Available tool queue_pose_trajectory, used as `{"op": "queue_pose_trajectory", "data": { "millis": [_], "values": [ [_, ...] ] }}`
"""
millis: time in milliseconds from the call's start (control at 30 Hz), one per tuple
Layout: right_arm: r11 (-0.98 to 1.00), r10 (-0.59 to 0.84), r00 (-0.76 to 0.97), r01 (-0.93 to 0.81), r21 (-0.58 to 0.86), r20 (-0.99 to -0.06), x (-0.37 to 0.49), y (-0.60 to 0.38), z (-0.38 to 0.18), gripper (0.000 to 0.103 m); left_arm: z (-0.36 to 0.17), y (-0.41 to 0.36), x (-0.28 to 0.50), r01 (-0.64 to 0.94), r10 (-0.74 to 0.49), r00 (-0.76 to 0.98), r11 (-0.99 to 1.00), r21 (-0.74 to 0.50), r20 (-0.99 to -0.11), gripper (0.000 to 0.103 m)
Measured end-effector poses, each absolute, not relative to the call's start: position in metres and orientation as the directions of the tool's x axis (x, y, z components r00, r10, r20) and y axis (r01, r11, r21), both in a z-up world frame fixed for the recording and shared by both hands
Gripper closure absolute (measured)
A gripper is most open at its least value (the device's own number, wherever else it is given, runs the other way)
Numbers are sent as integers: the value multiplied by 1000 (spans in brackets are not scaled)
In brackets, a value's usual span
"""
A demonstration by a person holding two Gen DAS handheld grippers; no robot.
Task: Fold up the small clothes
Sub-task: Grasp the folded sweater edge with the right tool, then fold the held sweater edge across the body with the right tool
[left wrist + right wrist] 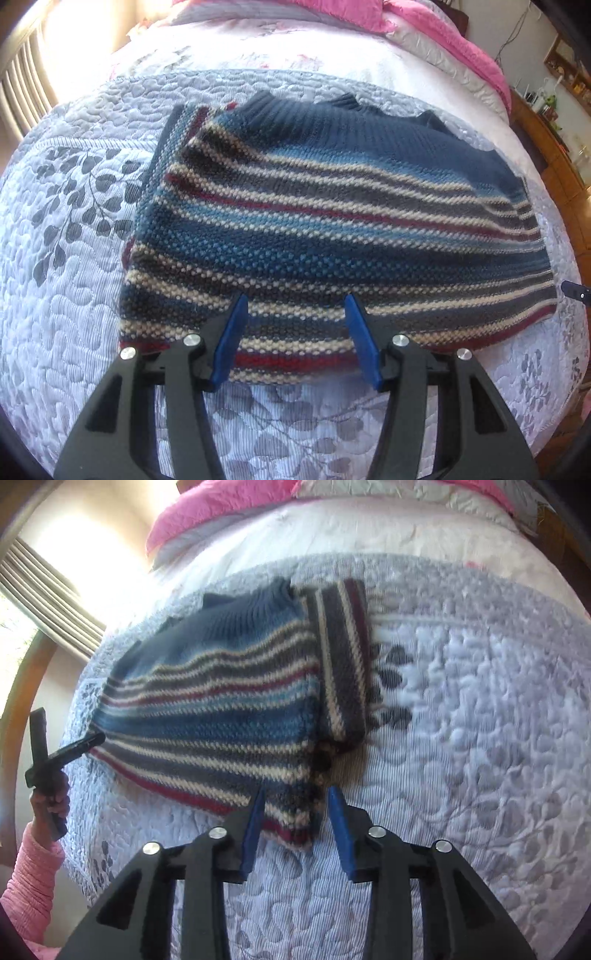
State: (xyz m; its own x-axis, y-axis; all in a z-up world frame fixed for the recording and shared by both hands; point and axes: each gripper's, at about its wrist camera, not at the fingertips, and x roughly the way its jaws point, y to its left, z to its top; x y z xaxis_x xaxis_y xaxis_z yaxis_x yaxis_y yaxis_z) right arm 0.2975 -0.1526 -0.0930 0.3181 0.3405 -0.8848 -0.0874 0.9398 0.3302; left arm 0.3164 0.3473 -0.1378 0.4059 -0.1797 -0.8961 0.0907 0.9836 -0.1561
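My grippers (295,306) have black frames, blue finger pads (229,339), silver screws (192,339); a pink ribbed sleeve (31,878) shows lower left.

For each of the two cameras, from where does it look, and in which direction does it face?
Left wrist: sits on the left gripper, above the near hem of the striped sweater, facing across the bed toward the pink blanket; its own blue fingers show, open.
Right wrist: sits on the right gripper, over the sweater's near corner, facing up the quilt; its open fingers show, also a hand and pink sleeve holding the other gripper.
Shared: sweater, quilt, pink blanket.
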Motion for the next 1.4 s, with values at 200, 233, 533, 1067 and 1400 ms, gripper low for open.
{"op": "queue_pose_trajectory", "data": {
  "millis": [200,233,533,1067,1400],
  "values": [
    [944,322,313,-36,327,-893,358,-141,-98,63,-130,319,339,94,-207,424,978,-185,-882,46],
    [944,323,297,-28,329,-899,367,-139,-105,63,-133,314,343,93,-200,419,980,-178,-886,46],
    [947,303,245,27,319,-921,383,-146,-134,93,-160,299,362,115,-167,387,984,-133,-907,43],
    [909,373,244,96,405,-895,356,-173,-118,35,-141,312,343,86,-177,411,984,-155,-894,42],
    [848,468,220,159,505,-856,368,-172,-158,65,-158,320,349,96,-180,378,983,-155,-908,39]
  ]
}}
